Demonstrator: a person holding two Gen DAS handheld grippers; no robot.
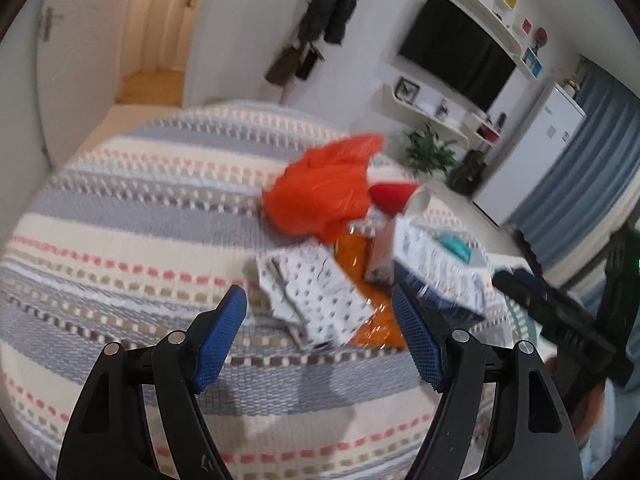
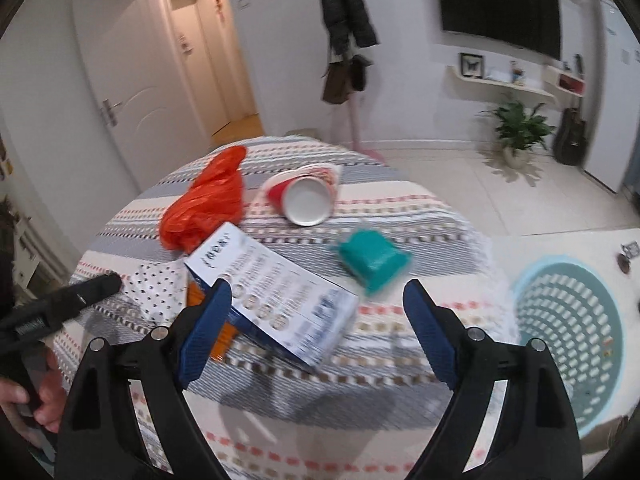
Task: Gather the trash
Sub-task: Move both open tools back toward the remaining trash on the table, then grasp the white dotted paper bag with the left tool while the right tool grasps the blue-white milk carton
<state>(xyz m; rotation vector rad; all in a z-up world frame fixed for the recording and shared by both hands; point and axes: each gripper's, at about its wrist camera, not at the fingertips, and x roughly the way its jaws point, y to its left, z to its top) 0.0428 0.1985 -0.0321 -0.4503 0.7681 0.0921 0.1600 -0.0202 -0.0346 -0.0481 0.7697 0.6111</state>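
Trash lies on a round table with a striped cloth point(image 2: 400, 216). An orange plastic bag point(image 2: 208, 204) point(image 1: 324, 184), a tipped red and white paper cup point(image 2: 306, 196), a teal crumpled piece point(image 2: 374, 260), a white and blue carton point(image 2: 272, 292) point(image 1: 440, 264), a dotted white wrapper point(image 1: 316, 292) point(image 2: 156, 288) and an orange foil packet point(image 1: 376, 320) lie close together. My left gripper point(image 1: 320, 336) is open just short of the dotted wrapper. My right gripper point(image 2: 316, 332) is open above the carton's near end. Both are empty.
A teal perforated basket point(image 2: 572, 336) stands on the floor right of the table. Behind are a door point(image 2: 120, 92), a coat rack point(image 2: 348, 20), a wall TV point(image 2: 496, 4), shelves and a potted plant point(image 2: 520, 128). The left gripper shows in the right wrist view point(image 2: 60, 304).
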